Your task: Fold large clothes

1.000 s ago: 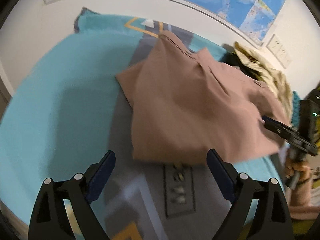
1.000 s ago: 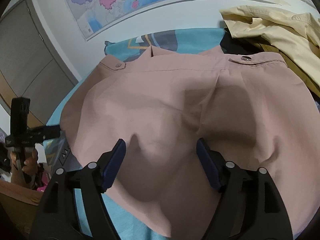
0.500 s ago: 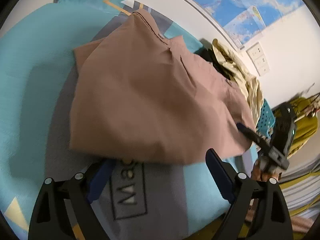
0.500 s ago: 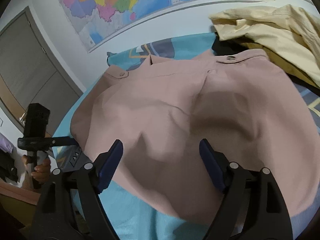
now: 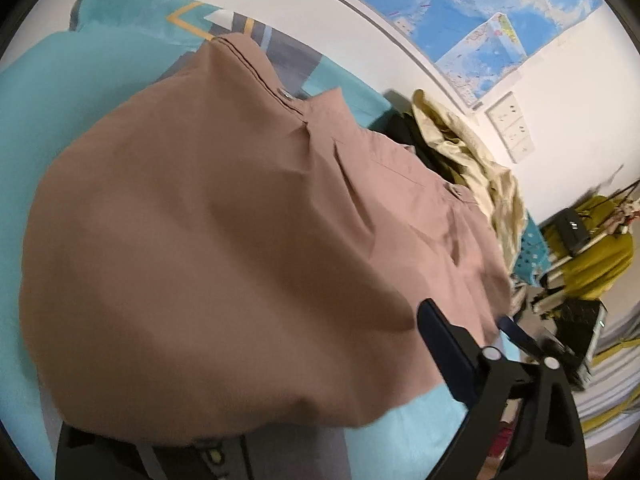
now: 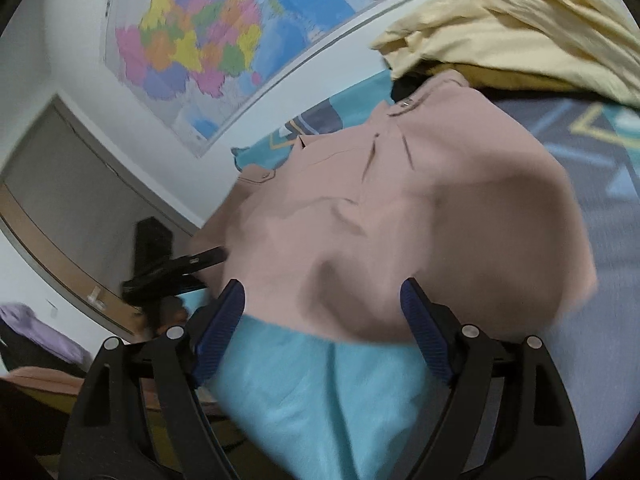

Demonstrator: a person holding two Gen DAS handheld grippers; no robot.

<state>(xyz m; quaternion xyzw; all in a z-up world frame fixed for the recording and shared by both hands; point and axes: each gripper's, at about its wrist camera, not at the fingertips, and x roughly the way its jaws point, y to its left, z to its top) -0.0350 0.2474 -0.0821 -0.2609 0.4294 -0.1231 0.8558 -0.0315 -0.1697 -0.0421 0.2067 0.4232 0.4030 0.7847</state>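
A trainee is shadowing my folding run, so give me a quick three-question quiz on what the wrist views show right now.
1. True or false: the brown garment lies on the teal bedcover.
2. What is heaped beyond it, by the wall? A) towels B) a cream garment C) a suitcase
3. Is anything clamped in the right gripper?
Key: 1 true; 2 B; 3 no, its jaws stand open.

The shirt [image 5: 224,240] lies spread on the bed [image 5: 48,92]. Behind it, a heap of clothes [image 5: 476,168] lies against the wall, below the wall map [image 6: 192,48]. The socket panel [image 5: 512,128] sits right of the map.
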